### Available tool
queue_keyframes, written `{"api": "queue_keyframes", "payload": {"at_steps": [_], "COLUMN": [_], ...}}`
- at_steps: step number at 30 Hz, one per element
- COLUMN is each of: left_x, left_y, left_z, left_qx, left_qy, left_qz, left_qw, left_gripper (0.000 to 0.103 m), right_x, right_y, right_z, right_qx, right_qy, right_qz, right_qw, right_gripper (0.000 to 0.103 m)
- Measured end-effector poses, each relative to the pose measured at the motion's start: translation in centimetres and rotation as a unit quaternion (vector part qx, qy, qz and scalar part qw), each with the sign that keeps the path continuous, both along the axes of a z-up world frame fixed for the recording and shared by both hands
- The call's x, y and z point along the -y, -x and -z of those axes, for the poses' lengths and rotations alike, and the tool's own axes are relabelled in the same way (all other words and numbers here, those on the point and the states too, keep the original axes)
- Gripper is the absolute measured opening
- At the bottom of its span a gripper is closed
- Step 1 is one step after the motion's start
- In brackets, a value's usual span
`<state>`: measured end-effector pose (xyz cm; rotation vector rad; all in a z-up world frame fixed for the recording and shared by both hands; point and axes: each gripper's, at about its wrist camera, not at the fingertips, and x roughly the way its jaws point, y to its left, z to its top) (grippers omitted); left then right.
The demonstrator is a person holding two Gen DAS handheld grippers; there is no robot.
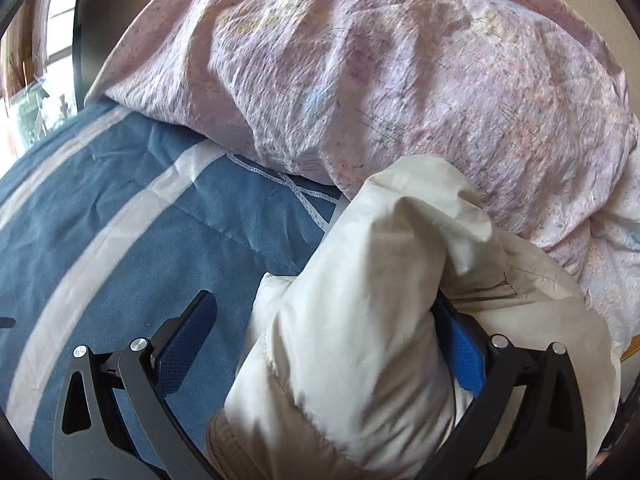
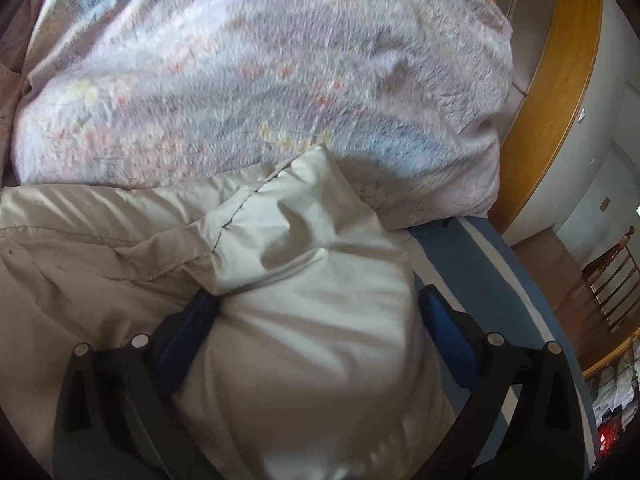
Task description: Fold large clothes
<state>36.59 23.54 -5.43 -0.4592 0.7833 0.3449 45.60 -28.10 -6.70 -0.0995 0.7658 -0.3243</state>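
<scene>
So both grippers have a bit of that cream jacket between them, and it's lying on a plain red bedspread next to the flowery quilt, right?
Nearly. The bedspread is blue with pale stripes, not plain red; the left wrist view shows it best. The rest holds: the cream jacket sits between the jaws of the left gripper and the right gripper, beside the flowery quilt.

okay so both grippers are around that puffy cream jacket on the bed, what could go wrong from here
1. In the left wrist view the cream jacket sits against only one pad of the left gripper; the jaws look wide, so it may slip out.
2. The floral duvet touches the jacket's far edge and could get dragged into the fold.
3. The right gripper straddles thick padding, so a firm pinch may be hard.
</scene>
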Motion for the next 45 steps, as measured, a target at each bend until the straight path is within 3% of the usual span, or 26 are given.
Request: {"api": "queue_keyframes", "payload": {"at_steps": [2,4,6,8,10,12,15,20,23,28,31,34,39,40,42,45], "left_x": [0.9,2.3,4.2,6.7,8.8,9.3,8.7,7.2,6.1,2.2,0.5,0.4,0.8,1.1,1.6,2.3], "left_y": [1.4,2.6,3.0,2.7,2.2,1.7,1.5,1.4,4.2,10.5,13.7,15.6,15.8,15.6,15.3,14.6], "left_z": [-1.7,-3.3,-4.1,-4.1,-3.4,-2.2,-1.6,-1.3,-2.6,-4.1,-3.3,-2.1,0.0,0.3,0.4,0.7], "left_qx": [0.030,0.057,0.057,0.045,0.016,-0.002,0.007,0.000,0.032,0.069,0.068,0.057,0.045,0.043,0.049,0.057], "left_qy": [-0.006,-0.010,-0.041,-0.083,-0.130,-0.146,-0.150,-0.111,-0.051,0.039,0.121,0.173,0.232,0.240,0.242,0.267], "left_qz": [0.013,0.030,0.044,0.065,0.067,0.064,0.048,0.039,0.058,0.050,0.032,0.018,0.007,0.006,0.003,0.004], "left_qw": [0.9994,0.9979,0.9965,0.9934,0.9891,0.9871,0.9876,0.9930,0.9965,0.9956,0.9897,0.9832,0.9717,0.9699,0.9691,0.9618], "left_gripper": [0.102,0.102,0.102,0.102,0.102,0.102,0.102,0.102,0.102,0.102,0.102,0.102,0.102,0.102,0.100,0.090], "right_x": [-0.7,-1.9,-4.0,-6.7,-9.1,-10.7,-9.4,-8.0,-3.8,6.0,11.3,13.5,12.8,12.4,11.9,11.2], "right_y": [2.7,4.5,5.7,6.6,6.4,5.2,3.4,3.1,5.7,12.7,15.9,17.6,17.8,17.8,17.6,17.4], "right_z": [-2.2,-4.0,-4.7,-4.8,-3.9,-1.5,0.1,0.1,-1.8,-4.4,-2.9,0.1,3.9,4.0,3.9,4.4], "right_qx": [0.037,0.056,0.053,0.040,0.020,-0.019,-0.036,-0.043,-0.025,0.019,0.011,-0.021,-0.059,-0.060,-0.052,-0.055], "right_qy": [-0.058,-0.087,-0.096,-0.088,-0.035,0.027,-0.011,-0.058,-0.172,-0.334,-0.420,-0.492,-0.548,-0.551,-0.539,-0.549], "right_qz": [-0.050,-0.088,-0.121,-0.146,-0.148,-0.141,-0.127,-0.134,-0.126,-0.058,0.002,0.038,0.051,0.047,0.047,0.038], "right_qw": [0.996,0.991,0.987,0.985,0.988,0.990,0.991,0.988,0.977,0.940,0.907,0.870,0.833,0.831,0.839,0.833], "right_gripper": [0.098,0.098,0.098,0.098,0.098,0.099,0.101,0.101,0.099,0.099,0.098,0.095,0.085,0.084,0.082,0.073]}}
